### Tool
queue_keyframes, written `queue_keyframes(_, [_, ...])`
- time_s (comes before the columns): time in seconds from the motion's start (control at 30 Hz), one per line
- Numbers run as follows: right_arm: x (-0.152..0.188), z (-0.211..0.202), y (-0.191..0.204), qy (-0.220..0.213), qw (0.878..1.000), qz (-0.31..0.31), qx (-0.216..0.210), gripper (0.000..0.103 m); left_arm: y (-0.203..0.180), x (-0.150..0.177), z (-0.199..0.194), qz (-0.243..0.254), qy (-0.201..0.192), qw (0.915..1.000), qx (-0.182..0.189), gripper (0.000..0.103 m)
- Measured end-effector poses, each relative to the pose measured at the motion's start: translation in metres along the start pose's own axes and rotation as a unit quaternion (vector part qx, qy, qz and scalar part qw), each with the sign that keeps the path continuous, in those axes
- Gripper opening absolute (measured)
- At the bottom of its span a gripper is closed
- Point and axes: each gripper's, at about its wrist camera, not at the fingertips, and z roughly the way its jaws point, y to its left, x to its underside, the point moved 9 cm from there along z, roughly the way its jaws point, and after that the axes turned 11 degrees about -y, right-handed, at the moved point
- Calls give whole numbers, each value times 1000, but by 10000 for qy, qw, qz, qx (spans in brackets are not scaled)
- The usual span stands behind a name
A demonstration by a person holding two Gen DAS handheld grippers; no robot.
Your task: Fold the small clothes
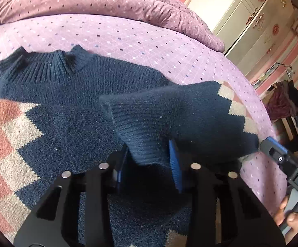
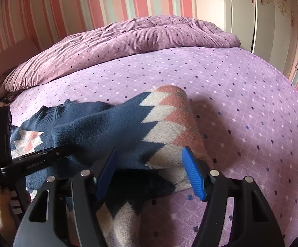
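Sleeve fold in progress on the bed (image 2: 241, 94): left tool (image 1: 149, 164) pinches the navy sweater's (image 1: 66, 123) ribbed cuff (image 1: 144, 144), right tool (image 2: 149, 170), half open, straddles the patterned hem without gripping; next, lay the sleeve across the body.

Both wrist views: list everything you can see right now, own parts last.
sweater: one, navy with pink and cream zigzag, spread on the bed
sleeve cuff: one, navy ribbed, lifted between the left jaws
bedspread: one, lilac with diamond dots, covering the bed
duvet: one, mauve, bunched at the far end
wardrobe: one, cream with red ornaments, beside the bed
wall: pink striped, behind the bed
left gripper: black with blue pads, jaws pinching the cuff
right gripper: jaws open over the sweater's patterned edge
hand: one, holding the right gripper
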Motion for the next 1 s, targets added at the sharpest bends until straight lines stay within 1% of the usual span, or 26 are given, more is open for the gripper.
queue_keyframes(0.07, [4, 2, -2, 28, 10000, 75, -12, 65, -3, -1, 0, 102, -28, 9999, -40, 25])
queue_keyframes(0.1, [5, 2, -1, 29, 10000, 73, -12, 65, -6, -3, -2, 224, -71, 9997, -86, 22])
queue_keyframes(0.13, [6, 3, -1, 30, 10000, 61, -21, 65, -9, -5, -4, 349, -137, 9992, -152, 21])
queue_keyframes(0.2, [6, 2, 0, 30, 10000, 40, -27, 65, -19, -14, -13, 708, -354, 9964, -315, 16])
queue_keyframes(0.3, [5, -1, -2, 8, 10000, 54, -5, 65, -26, -30, -24, 931, -579, 9932, -395, 14])
queue_keyframes(0.37, [4, -4, -4, -14, 10000, 68, 39, 65, -29, -46, -38, 1012, -812, 9904, -472, 14])
queue_keyframes(0.5, [-2, -12, -6, -67, 9998, 162, 62, 65, -23, -76, -80, 1238, -1243, 9821, -688, 14])
queue_keyframes(0.6, [-6, -20, -1, -118, 9998, 180, 45, 65, -4, -91, -115, 1341, -1457, 9759, -919, 14])
queue_keyframes(0.7, [-6, -27, 13, -131, 9999, 108, -30, 66, 34, -95, -155, 1360, -1549, 9704, -1260, 14])
queue_keyframes(0.83, [-2, -30, 38, -70, 9999, -16, -155, 66, 87, -84, -183, 1298, -1394, 9677, -1652, 14])
queue_keyframes(1.0, [-2, -38, 73, -87, 9989, -353, -286, 66, 135, -60, -202, 1225, -1128, 9666, -1947, 14])
